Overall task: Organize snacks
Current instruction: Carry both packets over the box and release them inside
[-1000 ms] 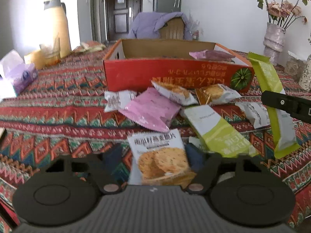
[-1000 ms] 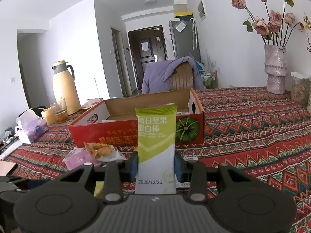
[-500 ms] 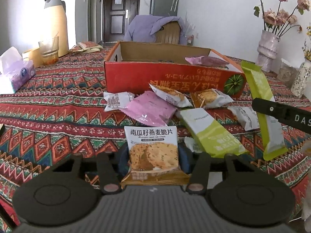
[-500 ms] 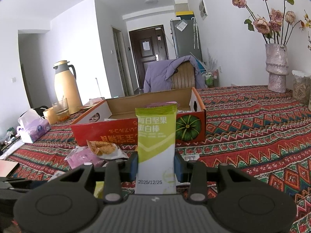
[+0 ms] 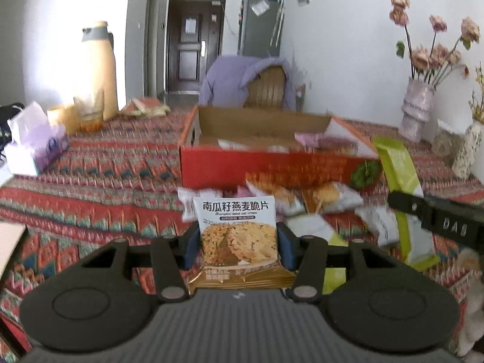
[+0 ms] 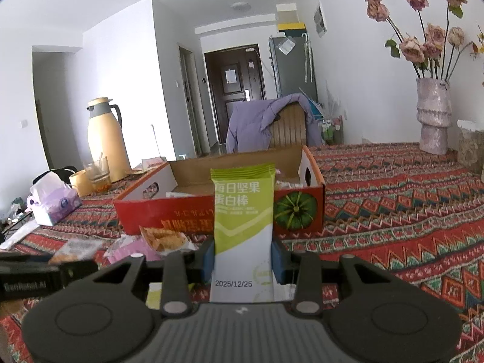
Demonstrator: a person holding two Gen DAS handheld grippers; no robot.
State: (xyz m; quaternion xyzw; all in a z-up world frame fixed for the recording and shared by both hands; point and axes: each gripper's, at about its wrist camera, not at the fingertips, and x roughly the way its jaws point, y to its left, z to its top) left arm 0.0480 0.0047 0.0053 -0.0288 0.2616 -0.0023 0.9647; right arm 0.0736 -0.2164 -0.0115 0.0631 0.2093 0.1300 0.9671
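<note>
My left gripper is shut on a white oat crisp packet with a cookie picture, held upright above the patterned tablecloth. My right gripper is shut on a green and white protein bar, also upright; that bar and a black gripper finger show at the right of the left wrist view. An open red cardboard box with a few packets inside stands beyond both grippers, also seen as the red box. Several loose snack packets lie in front of it.
A yellow thermos, a glass and a tissue pack stand at the left. A vase of dried roses is at the far right. A chair draped with a purple jacket is behind the box.
The left gripper closed on the oat crisp packet and lifted it off the cloth, tilting upward. The right gripper and its bar stayed still.
</note>
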